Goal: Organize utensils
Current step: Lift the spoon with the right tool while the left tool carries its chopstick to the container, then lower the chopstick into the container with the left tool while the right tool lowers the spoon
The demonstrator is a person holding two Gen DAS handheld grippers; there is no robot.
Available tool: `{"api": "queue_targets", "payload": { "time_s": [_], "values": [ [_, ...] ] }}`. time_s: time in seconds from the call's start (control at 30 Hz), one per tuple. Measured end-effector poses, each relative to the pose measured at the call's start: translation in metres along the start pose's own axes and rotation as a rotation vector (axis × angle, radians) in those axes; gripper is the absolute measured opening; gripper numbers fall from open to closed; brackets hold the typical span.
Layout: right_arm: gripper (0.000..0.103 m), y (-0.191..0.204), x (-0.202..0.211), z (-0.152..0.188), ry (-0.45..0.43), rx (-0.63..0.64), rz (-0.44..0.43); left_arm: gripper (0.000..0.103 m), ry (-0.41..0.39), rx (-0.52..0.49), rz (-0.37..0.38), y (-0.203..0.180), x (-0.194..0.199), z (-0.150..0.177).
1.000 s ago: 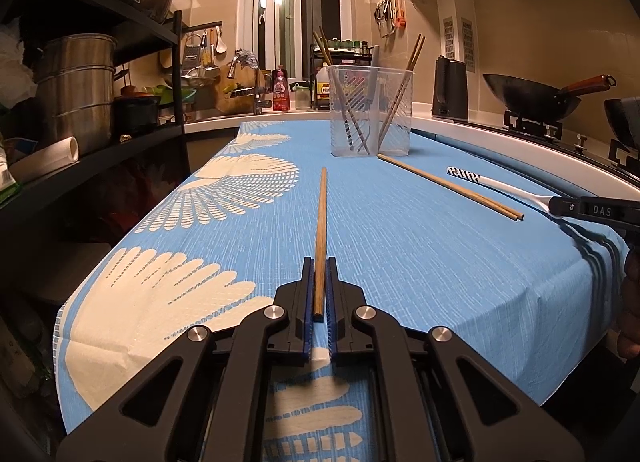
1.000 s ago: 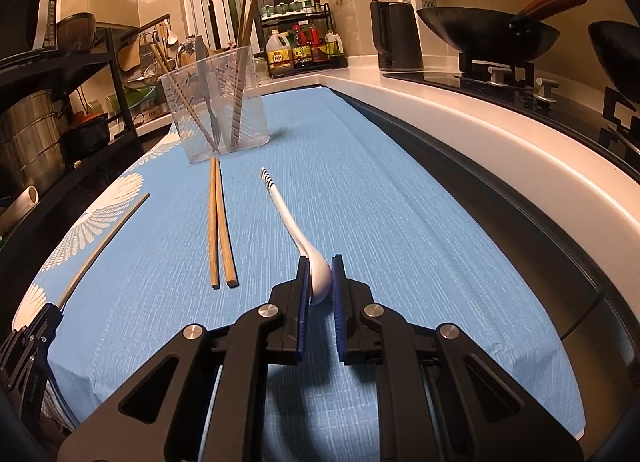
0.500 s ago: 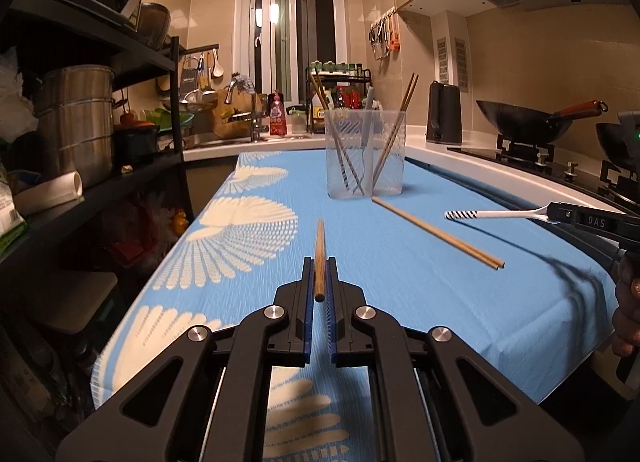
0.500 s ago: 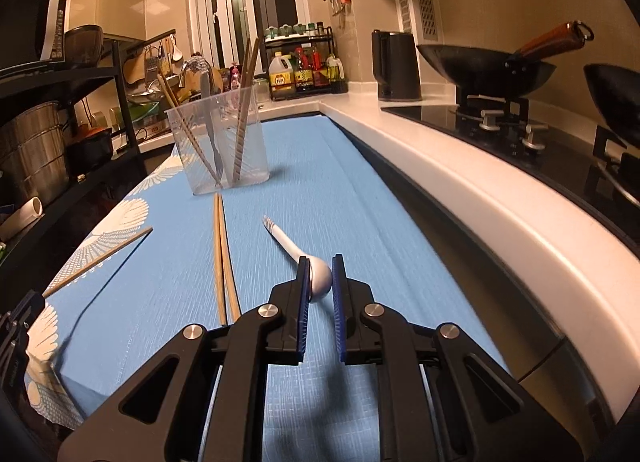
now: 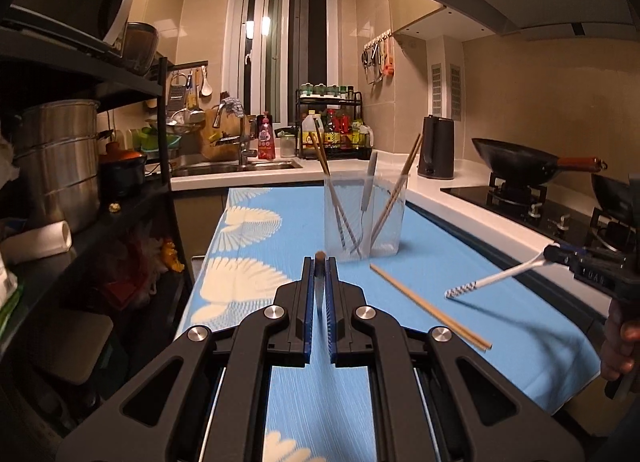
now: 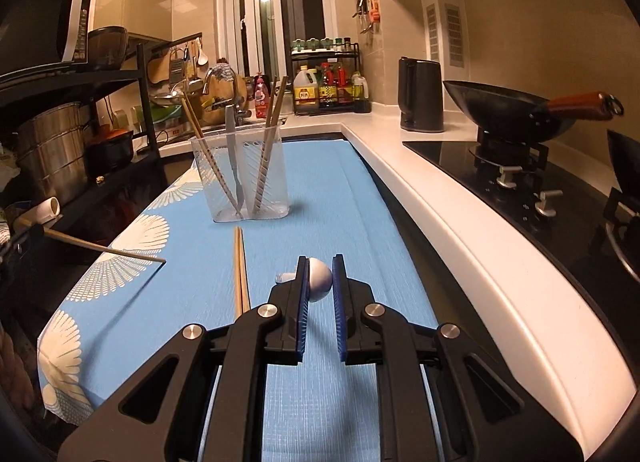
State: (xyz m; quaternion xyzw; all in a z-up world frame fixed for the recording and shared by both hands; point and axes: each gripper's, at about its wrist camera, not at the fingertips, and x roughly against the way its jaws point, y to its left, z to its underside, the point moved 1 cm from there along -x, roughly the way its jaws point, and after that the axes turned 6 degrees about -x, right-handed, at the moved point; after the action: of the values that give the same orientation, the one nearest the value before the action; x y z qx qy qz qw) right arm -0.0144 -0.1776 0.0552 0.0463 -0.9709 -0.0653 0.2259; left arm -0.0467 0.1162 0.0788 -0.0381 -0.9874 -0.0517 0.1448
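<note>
My left gripper [image 5: 319, 266] is shut on a single wooden chopstick [image 5: 319, 256], seen end-on, held above the blue cloth. From the right wrist view that same chopstick [image 6: 104, 248] hangs in the air at the left. My right gripper [image 6: 319, 268] is shut on the bowl of a white spoon [image 6: 320, 279]; its striped handle [image 5: 480, 283] points out over the cloth in the left wrist view. A clear plastic cup [image 5: 366, 218] [image 6: 240, 174] holds several chopsticks and a grey utensil. A pair of chopsticks [image 5: 430, 307] [image 6: 240, 266] lies on the cloth before the cup.
The blue cloth with white fan prints [image 5: 248, 282] covers the counter. To the right run a white ledge [image 6: 460, 230], a hob with a wok [image 6: 516, 110] and a black kettle [image 6: 421, 94]. Black shelves with steel pots [image 5: 60, 158] stand left; a sink [image 5: 236, 166] lies behind.
Both grippers rose off the cloth with what they hold. The single chopstick and the spoon, which lay on the cloth, now hang in the air; the pair of chopsticks stayed put.
</note>
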Motion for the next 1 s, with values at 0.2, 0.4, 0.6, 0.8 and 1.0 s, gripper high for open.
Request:
{"api": "queue_targets", "payload": {
  "time_s": [0.2,0.4,0.6,0.8,1.0],
  "values": [
    [0.012,0.012,-0.005,-0.033,0.016,0.037,-0.048,0.006,0.034,0.007,0.03,0.017,-0.017,-0.043],
    [0.012,0.02,-0.016,-0.068,0.055,0.068,-0.058,0.005,0.105,0.012,0.056,0.027,-0.037,-0.075],
    [0.012,0.03,-0.026,-0.121,0.113,0.091,-0.095,0.005,0.165,0.014,0.107,0.037,-0.06,-0.116],
    [0.012,0.057,-0.028,-0.179,0.103,0.166,-0.132,0.005,0.162,0.055,0.175,0.045,-0.089,-0.165],
    [0.012,0.091,-0.036,-0.239,0.05,0.26,-0.135,0.005,0.099,0.056,0.203,0.041,-0.118,-0.222]
  ]
}}
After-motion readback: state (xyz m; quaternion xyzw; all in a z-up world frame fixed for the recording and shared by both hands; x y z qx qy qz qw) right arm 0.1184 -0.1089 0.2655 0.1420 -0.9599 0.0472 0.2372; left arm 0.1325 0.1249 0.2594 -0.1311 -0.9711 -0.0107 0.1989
